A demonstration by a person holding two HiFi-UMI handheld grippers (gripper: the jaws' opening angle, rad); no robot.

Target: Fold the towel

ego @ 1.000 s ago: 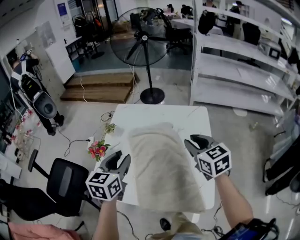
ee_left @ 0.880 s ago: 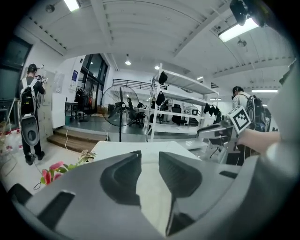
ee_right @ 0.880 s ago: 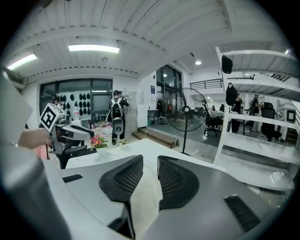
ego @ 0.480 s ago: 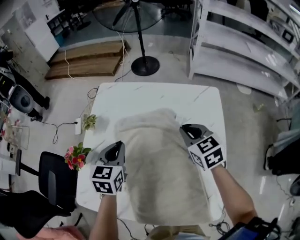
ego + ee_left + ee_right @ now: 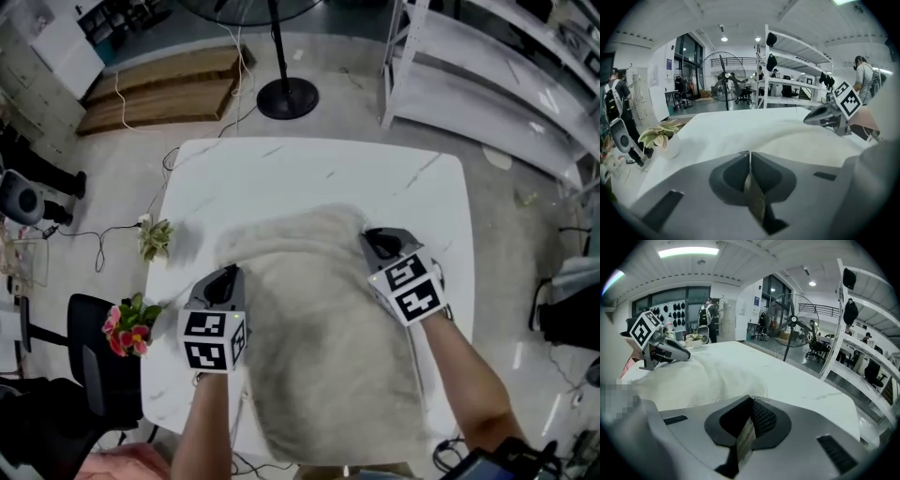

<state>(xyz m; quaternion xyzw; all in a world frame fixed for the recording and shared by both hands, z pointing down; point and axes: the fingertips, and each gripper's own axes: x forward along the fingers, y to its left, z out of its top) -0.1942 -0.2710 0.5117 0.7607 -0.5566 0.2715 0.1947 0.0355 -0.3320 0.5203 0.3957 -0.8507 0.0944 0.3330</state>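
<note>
We see the towel (image 5: 319, 333) lying lengthwise down the middle of the white desk (image 5: 281, 169). It is cream, thick-piled and rumpled at its far end, and its near end seems to spill over the desk's near edge. The left gripper (image 5: 223, 278) sits at the towel's left edge and the right gripper (image 5: 380, 242) at its right edge, roughly opposite each other. Both have their jaws pressed together, the right having just closed the last bit. We make out no fold of cloth at either pair of tips, so we judge that neither has hold of the towel. We judge it light, soft and limp: it will sag and drag rather than slide as a sheet, and the pile should give the pads good purchase. We would take it at the two corners of one short end, pinching through the hem, and lift both evenly so the fold lands square.
</note>
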